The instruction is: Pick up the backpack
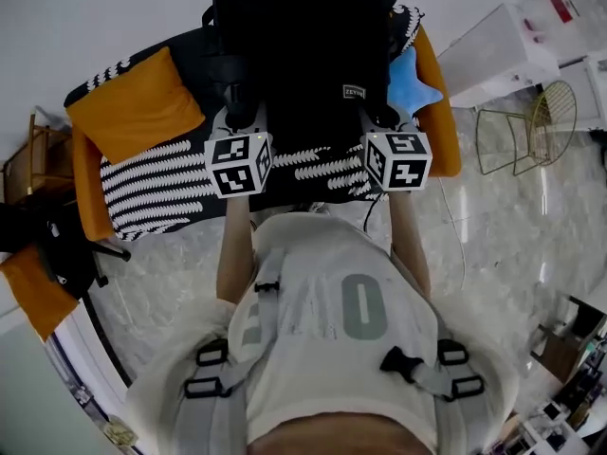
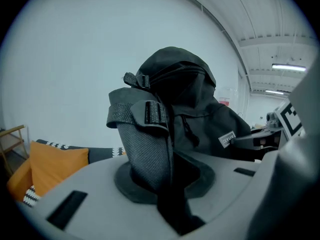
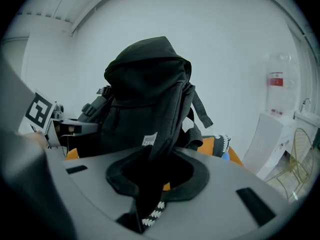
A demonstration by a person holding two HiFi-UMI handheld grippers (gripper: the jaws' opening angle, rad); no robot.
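A black backpack (image 1: 299, 45) hangs in the air above the sofa, held up from both sides. My left gripper (image 1: 239, 126) is shut on its padded mesh shoulder strap (image 2: 145, 149), which fills the gap between the jaws in the left gripper view. On the other side my right gripper (image 1: 381, 121) is shut on the backpack's black fabric (image 3: 157, 156). The bag's body (image 2: 200, 114) rises ahead of both cameras, with a small white label (image 3: 149, 140) on its front.
Below the bag is a sofa (image 1: 161, 183) with a black-and-white patterned throw, an orange cushion (image 1: 133, 102) at left and a blue star-shaped pillow (image 1: 413, 81) at right. A white cabinet (image 1: 512, 45) and a wire stool (image 1: 536, 126) stand to the right. Dark gear (image 1: 57, 245) lies left.
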